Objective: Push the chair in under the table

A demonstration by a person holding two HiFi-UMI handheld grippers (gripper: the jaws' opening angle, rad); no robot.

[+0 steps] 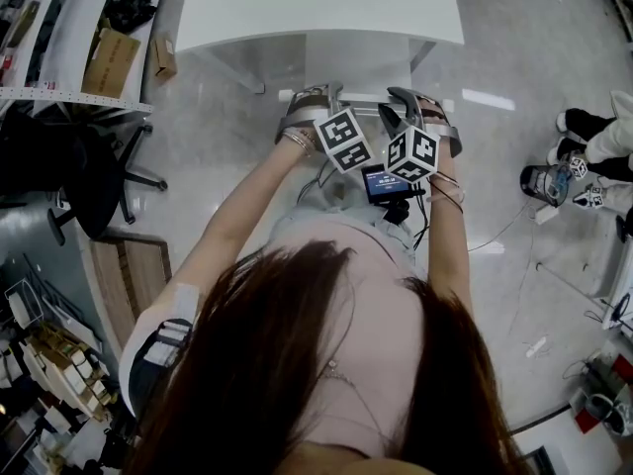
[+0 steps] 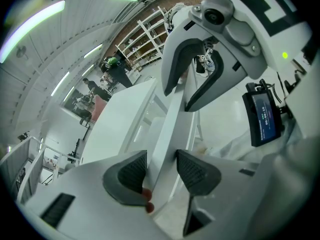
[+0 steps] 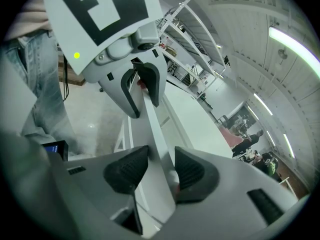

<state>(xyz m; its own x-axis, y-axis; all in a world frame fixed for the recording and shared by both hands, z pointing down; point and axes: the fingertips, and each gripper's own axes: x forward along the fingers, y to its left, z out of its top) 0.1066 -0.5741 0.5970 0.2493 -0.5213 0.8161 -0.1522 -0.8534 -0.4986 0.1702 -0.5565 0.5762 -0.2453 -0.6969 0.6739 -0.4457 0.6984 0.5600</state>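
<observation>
The white chair's top back rail (image 1: 361, 98) lies just in front of the white table (image 1: 316, 8), and its seat (image 1: 356, 59) sits under the table edge. My left gripper (image 1: 302, 110) is shut on the left end of the rail and my right gripper (image 1: 427, 110) on the right end. In the left gripper view the rail (image 2: 167, 129) runs up between the pads of the left gripper (image 2: 160, 171) to the right gripper (image 2: 200, 69). In the right gripper view the rail (image 3: 155, 139) passes through the right gripper (image 3: 160, 169) toward the left gripper (image 3: 142, 84). The table top (image 3: 200, 119) lies beside it.
A black office chair (image 1: 89, 181) stands at the left by a shelf with cardboard boxes (image 1: 109, 62). At the right are a person's shoes (image 1: 584, 127) and a small device (image 1: 542, 181) on the floor. Cables trail over the grey floor at the right.
</observation>
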